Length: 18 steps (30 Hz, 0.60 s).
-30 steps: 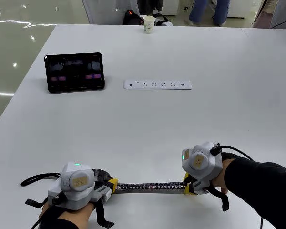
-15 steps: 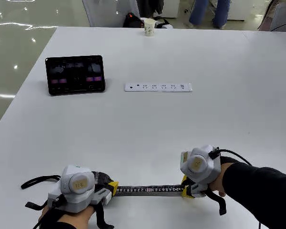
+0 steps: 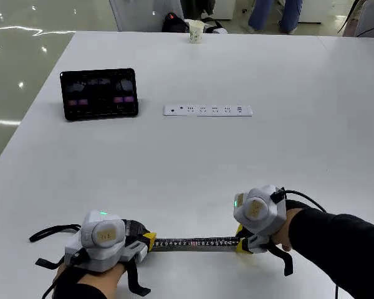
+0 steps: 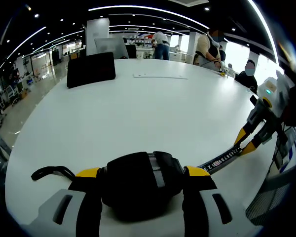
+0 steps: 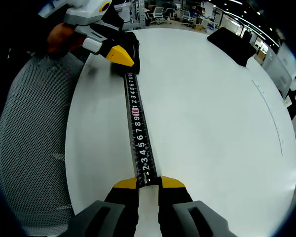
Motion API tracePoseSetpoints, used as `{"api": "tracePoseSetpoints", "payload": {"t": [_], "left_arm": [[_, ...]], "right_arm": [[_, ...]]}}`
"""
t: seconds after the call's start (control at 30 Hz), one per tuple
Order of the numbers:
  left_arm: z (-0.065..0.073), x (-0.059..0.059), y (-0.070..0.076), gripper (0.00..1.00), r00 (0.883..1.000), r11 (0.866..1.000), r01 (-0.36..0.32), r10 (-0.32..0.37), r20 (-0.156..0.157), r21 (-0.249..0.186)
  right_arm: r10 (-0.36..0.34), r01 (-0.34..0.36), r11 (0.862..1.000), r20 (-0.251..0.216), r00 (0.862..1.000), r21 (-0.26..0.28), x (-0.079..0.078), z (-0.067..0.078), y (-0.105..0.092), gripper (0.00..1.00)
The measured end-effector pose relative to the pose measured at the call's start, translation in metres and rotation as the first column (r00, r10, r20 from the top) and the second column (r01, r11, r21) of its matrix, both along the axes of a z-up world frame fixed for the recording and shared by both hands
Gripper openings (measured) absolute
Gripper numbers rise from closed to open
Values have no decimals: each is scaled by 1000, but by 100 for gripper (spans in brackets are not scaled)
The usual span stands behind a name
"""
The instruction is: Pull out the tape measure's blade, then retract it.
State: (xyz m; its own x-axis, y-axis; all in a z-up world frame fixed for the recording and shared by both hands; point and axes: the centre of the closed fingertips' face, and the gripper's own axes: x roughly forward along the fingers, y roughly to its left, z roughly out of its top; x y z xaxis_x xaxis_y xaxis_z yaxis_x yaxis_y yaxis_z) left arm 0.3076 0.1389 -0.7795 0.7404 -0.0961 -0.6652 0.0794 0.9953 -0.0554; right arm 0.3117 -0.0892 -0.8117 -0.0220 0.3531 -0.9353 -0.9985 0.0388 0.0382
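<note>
tape measure (image 4: 138, 183) in left fingers (image 4: 88, 173), blade (image 5: 137, 129) in right (image 5: 124, 184)

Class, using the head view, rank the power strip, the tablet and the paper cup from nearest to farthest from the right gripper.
1. Power strip, mid-bench, ahead of the right gripper.
2. Tablet, farther off on the left.
3. Paper cup, at the far edge.

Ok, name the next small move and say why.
Probably ease the right gripper toward the left gripper, letting the blade feed back in: the blade already lies drawn out across the table, its tip pinched by the right gripper, the black case clamped in the left.
</note>
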Motion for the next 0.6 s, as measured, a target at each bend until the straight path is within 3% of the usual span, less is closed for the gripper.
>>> {"api": "tracePoseSetpoints", "payload": {"t": [0.6], "left_arm": [[-1, 1, 0, 61, 1000, 1000, 2, -2, -2, -3]], "right_arm": [[11, -11, 1000, -1, 1000, 11, 0, 0, 10, 11]]}}
